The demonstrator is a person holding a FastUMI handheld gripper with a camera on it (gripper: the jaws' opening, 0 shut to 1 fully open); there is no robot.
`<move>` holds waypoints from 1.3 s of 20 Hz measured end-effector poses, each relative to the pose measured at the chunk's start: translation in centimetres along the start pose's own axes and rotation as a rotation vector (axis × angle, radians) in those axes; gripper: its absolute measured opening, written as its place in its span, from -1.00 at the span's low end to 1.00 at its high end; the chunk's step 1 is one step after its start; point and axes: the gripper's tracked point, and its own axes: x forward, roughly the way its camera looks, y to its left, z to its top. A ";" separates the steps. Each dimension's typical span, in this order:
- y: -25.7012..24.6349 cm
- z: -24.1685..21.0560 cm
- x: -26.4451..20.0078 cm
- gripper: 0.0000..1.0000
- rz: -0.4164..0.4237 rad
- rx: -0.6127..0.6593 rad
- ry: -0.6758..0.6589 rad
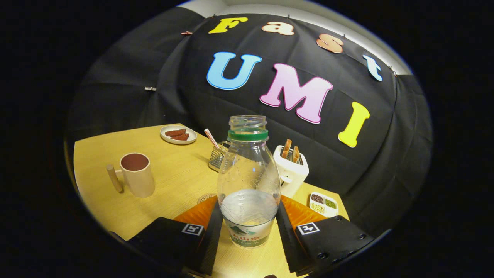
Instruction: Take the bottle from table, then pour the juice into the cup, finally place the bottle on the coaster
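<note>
Gripper: the gripper [249, 227] grasps the bottle, one finger pressed against each side of its lower body.
Bottle: a clear plastic bottle [249, 181] with a green neck ring and open mouth, upright between the fingers, holding clear liquid in its lower part.
Cup: a beige cup with a wooden peg handle [136, 174], dark inside, standing on the light wooden table [173, 185], to the left of the bottle and apart from it.
Coaster: a round disc [204, 198] shows partly just left of the bottle's base; whether it is the coaster I cannot tell.
Behind the bottle: a wire basket with a striped straw [217, 156] and a white toaster holding two slices [291, 168].
Far left: a small white plate of brown pieces [178, 134].
Right: a white divided tray of grains [324, 204].
</note>
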 end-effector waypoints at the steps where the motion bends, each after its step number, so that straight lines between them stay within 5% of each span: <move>1: 0.2 0.6 0.3 0.45 0.000 -0.024 0.002; 10: 1.9 1.3 2.4 0.45 -0.040 -0.293 0.061; 26: 9.4 3.6 4.8 0.44 0.053 -0.697 -0.005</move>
